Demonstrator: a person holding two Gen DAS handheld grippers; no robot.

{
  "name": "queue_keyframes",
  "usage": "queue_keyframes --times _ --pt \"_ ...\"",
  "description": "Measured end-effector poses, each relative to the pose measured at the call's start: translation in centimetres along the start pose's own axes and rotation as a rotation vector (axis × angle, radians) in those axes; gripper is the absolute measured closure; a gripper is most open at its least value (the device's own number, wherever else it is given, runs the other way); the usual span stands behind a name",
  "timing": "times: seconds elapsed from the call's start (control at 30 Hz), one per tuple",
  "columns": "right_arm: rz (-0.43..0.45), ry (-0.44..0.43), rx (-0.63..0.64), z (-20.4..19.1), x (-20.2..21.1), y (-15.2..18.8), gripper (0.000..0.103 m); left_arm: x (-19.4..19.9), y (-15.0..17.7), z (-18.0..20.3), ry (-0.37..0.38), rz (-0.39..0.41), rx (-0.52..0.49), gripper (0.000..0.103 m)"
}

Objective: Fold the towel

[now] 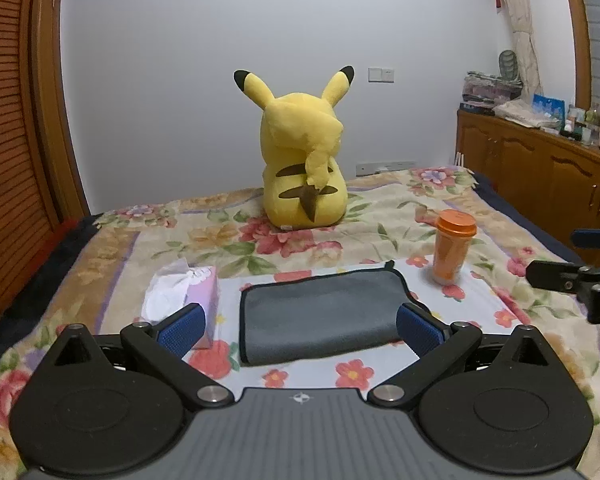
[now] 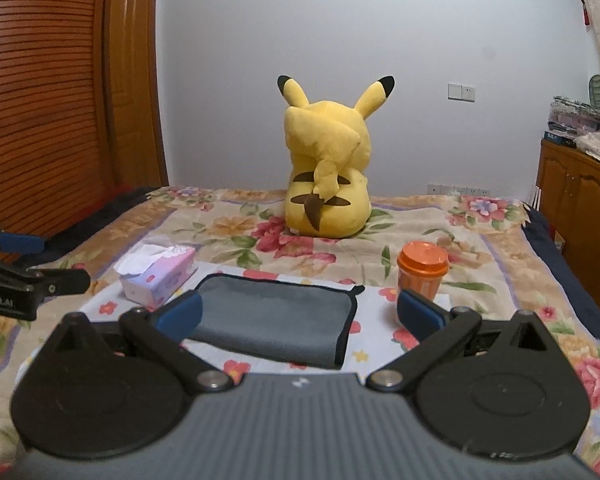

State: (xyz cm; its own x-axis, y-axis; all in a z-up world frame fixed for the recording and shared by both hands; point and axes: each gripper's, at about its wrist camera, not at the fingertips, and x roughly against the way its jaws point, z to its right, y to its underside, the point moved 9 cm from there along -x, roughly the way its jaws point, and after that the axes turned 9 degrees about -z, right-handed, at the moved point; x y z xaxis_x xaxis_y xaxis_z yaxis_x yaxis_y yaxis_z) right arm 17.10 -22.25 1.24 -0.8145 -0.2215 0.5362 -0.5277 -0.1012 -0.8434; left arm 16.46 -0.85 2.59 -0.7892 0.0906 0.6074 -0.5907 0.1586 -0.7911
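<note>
Floral bedspread (image 1: 380, 208) carries folded grey towel (image 1: 320, 312) between tissue box (image 1: 188, 292) and orange cup (image 1: 452, 248). Left gripper (image 1: 300, 328) and right gripper (image 2: 298, 316) spread wide, empty, above towel.

In the right wrist view, the left gripper (image 2: 56, 280) at the far left edge carries white lettering that reads roughly "Dobot.AI". The first letter is partly cut off. No other writing is legible.

Grey towel (image 1: 320, 312), apparently folded, lies flat on the floral bedspread (image 1: 112, 248).
</note>
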Motion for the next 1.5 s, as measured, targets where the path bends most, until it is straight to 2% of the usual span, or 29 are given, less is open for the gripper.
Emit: queue_keyframes --times 0.6,1.13,1.5 --pt "-0.041 -0.004 -0.012 -0.8 0.7 4.1 0.000 0.5 4.0 2.7 0.022 -0.035 -0.017 0.000" --pt "-0.086 0.013 -0.037 -0.7 0.5 8.3 0.000 -0.9 9.7 2.7 0.028 -0.110 0.026 0.000" --pt "-0.093 0.023 -0.048 -0.7 0.4 9.7 0.000 -1.4 11.6 3.4 0.032 -0.134 0.033 0.000"
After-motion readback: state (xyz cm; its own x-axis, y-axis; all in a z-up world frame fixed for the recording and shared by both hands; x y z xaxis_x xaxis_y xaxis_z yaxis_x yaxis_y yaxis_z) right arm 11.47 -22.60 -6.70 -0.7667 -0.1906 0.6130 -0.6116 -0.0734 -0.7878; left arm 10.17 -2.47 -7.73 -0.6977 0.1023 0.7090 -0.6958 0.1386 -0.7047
